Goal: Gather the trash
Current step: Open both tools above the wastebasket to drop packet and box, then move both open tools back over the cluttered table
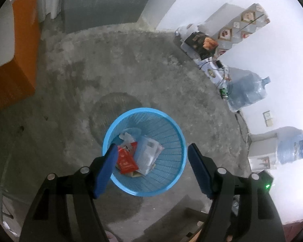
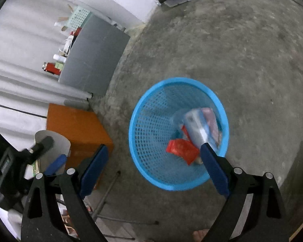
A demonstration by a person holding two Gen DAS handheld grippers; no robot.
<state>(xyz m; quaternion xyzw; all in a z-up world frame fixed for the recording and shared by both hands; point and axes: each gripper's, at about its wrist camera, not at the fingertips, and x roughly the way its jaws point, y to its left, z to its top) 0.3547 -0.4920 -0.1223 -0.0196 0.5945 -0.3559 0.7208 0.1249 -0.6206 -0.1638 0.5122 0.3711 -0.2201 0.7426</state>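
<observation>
A blue mesh basket (image 1: 143,109) (image 2: 177,79) stands on the concrete floor. Inside lie a red wrapper (image 1: 126,160) (image 2: 181,150), a white and blue packet (image 1: 147,155) (image 2: 198,125) and some clear plastic. My left gripper (image 1: 152,147) hangs over the basket, open, with nothing between its blue pads. My right gripper (image 2: 154,146) is also above the basket, open and holding nothing; its right pad (image 2: 214,169) overlaps the rim. The trash looks blurred in the right wrist view. The left gripper's body (image 2: 14,161) shows at the left edge of that view.
An orange cabinet (image 1: 14,76) (image 2: 76,127) stands left of the basket. A grey cabinet (image 2: 95,56) with bottles sits by the curtain. Boxes (image 1: 204,44), water jugs (image 1: 246,90) and a dispenser (image 1: 262,151) line the white wall. Thin metal legs (image 2: 107,193) lie near my grippers.
</observation>
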